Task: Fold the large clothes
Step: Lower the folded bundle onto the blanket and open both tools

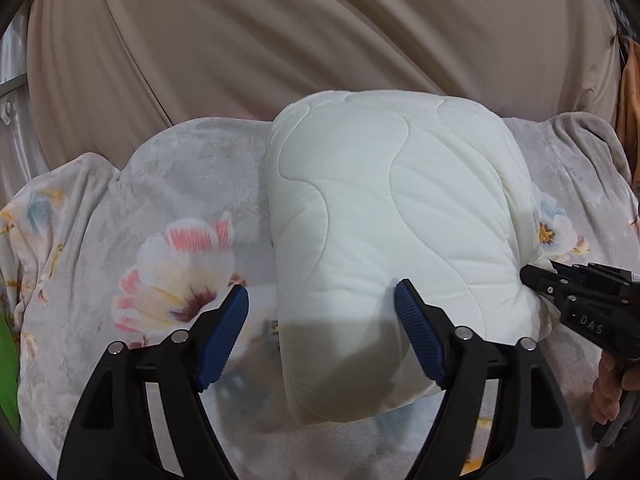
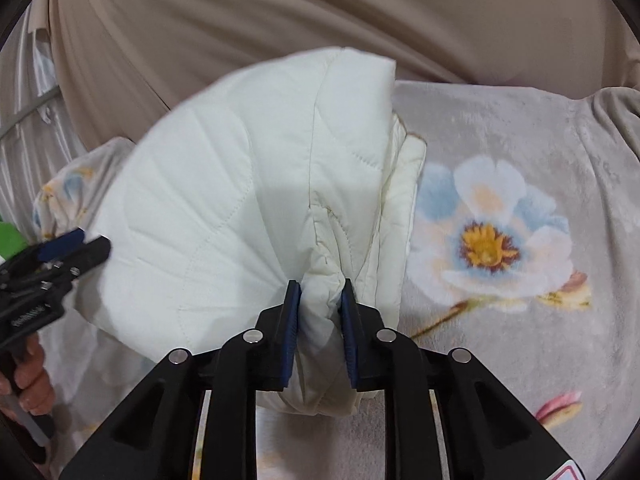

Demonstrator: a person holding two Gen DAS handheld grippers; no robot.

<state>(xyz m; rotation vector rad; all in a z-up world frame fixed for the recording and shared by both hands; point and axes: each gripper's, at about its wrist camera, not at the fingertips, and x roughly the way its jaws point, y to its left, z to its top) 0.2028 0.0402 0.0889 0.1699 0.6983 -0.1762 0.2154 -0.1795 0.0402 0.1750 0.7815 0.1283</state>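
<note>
White quilted garment (image 1: 384,216), puffy, already folded into a thick bundle, lying on the floral blanket (image 1: 176,248) that covers the bed; beige curtain (image 1: 280,32) hangs behind. Right gripper (image 2: 319,312) clenched on a bunched wad of the bundle's layered edge, blue pads pressing into the padding from both sides. Left gripper (image 1: 322,312) released, jaws wide apart, nothing pinched; one pad sits over the blanket, the other over the near face of the bundle, whether it touches I cannot tell. A hand (image 1: 612,384) shows on the right tool's handle.

Step in hand, I judge: late in the fold, right side gathering and holding the loose layers while the left lets go and repositions. Next move likely calls for the left to take a new bite on the bundle's near or left edge, then both to tuck or flatten it. Padding is springy, so the layers may puff open if the right lets go early.
</note>
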